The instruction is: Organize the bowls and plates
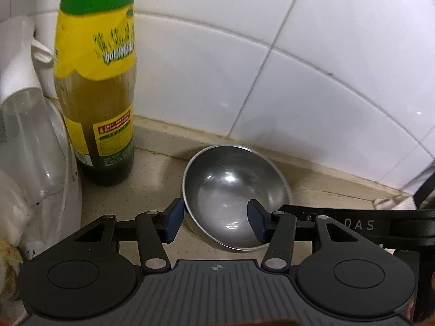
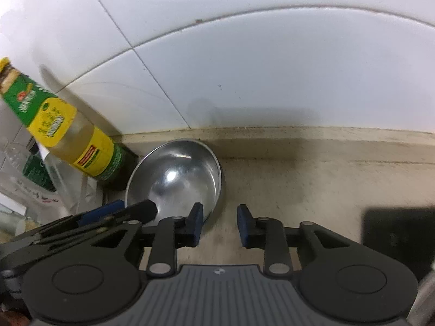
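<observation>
Bright overhead light, glare on bowl (image 1: 233, 190), fisheye-warped edges.

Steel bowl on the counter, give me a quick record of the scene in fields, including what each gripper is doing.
bowl: steel bowl, upright, empty, on the beige counter by the tiled wall
left of bowl: green-and-yellow bottle, standing, apart from the bowl
left gripper: open, fingers straddling the bowl's near-left rim, one inside, one outside
right gripper: open, at the bowl's right edge, holding nothing
bowl status: not lifted

one steel bowl (image 1: 235, 195), one bottle (image 1: 95, 87)
</observation>
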The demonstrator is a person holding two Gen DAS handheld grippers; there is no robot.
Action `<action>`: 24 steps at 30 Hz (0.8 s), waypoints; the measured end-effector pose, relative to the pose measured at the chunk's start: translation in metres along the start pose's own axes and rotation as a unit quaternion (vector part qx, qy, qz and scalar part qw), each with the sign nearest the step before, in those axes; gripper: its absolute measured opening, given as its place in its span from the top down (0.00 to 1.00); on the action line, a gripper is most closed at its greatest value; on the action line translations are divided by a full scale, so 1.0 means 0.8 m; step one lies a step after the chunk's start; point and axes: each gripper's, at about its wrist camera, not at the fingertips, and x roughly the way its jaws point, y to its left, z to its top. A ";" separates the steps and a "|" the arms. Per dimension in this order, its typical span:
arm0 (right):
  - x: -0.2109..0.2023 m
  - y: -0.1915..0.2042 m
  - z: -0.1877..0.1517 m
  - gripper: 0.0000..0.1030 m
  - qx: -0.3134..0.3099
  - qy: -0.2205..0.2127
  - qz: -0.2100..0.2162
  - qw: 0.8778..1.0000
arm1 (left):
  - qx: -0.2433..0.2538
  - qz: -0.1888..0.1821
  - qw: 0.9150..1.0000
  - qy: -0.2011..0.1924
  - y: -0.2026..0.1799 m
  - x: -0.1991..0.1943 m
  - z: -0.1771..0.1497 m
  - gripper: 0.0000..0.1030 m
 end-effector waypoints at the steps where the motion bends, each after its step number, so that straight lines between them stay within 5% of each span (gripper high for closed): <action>1: 0.006 -0.001 0.002 0.74 0.002 0.003 -0.001 1.000 | -0.003 0.000 1.000 0.004 0.003 0.005 0.000 0.43; 5: 0.019 0.000 0.002 0.75 -0.010 0.001 -0.002 1.000 | -0.003 0.008 1.000 0.016 0.008 0.023 -0.004 0.47; 8: 0.023 0.000 0.003 0.86 -0.010 0.003 0.005 1.000 | -0.006 0.008 1.000 0.027 0.013 0.036 -0.004 0.66; 13: 0.017 0.002 0.002 0.90 -0.009 0.002 -0.002 1.000 | 0.017 0.016 1.000 0.019 0.010 0.030 -0.006 0.78; 24: -0.115 0.022 -0.029 0.92 -0.015 -0.039 0.018 0.999 | 0.054 -0.045 0.997 -0.021 -0.019 -0.091 -0.016 0.75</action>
